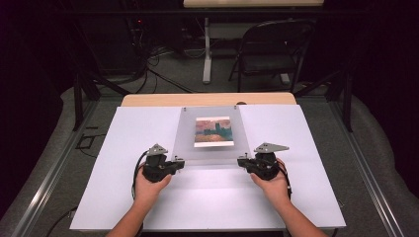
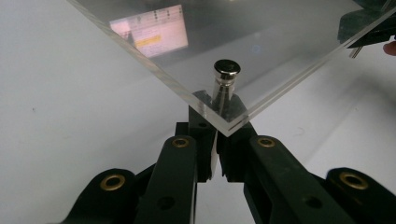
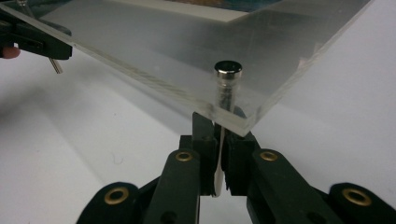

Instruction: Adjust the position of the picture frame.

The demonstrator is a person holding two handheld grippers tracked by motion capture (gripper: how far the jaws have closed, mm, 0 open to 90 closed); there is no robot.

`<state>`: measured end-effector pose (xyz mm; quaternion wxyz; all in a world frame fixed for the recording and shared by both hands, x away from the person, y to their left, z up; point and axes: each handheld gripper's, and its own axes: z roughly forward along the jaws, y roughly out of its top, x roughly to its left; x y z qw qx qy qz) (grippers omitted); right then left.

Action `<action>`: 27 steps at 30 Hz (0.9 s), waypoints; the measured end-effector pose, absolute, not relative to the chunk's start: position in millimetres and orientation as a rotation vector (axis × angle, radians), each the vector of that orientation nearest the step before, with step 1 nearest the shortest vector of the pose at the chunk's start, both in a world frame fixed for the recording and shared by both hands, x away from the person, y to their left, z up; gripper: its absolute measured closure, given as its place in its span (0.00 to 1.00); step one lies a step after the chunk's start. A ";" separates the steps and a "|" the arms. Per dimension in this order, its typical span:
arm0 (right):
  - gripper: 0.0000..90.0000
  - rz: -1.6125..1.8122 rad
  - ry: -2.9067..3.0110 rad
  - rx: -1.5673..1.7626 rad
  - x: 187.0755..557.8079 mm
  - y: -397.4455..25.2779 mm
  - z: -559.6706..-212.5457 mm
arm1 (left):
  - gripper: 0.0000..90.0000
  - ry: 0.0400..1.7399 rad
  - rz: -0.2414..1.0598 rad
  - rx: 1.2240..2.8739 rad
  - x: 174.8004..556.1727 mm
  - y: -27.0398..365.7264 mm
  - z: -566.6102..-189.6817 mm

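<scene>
One table (image 1: 148,207), wood-edged at the far side, covered by a white sheet. One clear acrylic panel (image 1: 210,148), lying mid-table over a small coloured picture (image 1: 213,131), its near edge raised off the sheet. Two metal standoff pins, one at each near corner: left pin (image 2: 226,79), right pin (image 3: 228,84). Two tongs: left tongs (image 2: 217,125) clamped on the left pin below the panel corner; right tongs (image 3: 219,128) clamped on the right pin likewise. One folding chair (image 1: 272,47) beyond the table.
</scene>
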<state>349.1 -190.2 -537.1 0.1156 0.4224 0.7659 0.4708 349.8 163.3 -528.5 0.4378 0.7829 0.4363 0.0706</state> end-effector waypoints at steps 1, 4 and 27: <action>0.95 1.377 2.238 1.237 351.6 -190.8 -537.5 | 0.95 1.086 0.179 1.944 350.9 162.6 -528.8; 0.95 1.377 2.227 1.245 354.5 -191.2 -539.9 | 0.94 1.094 0.180 1.948 353.8 161.2 -531.8; 0.95 1.319 2.271 1.235 353.7 -187.2 -560.9 | 0.94 1.112 0.190 1.974 353.8 161.4 -553.4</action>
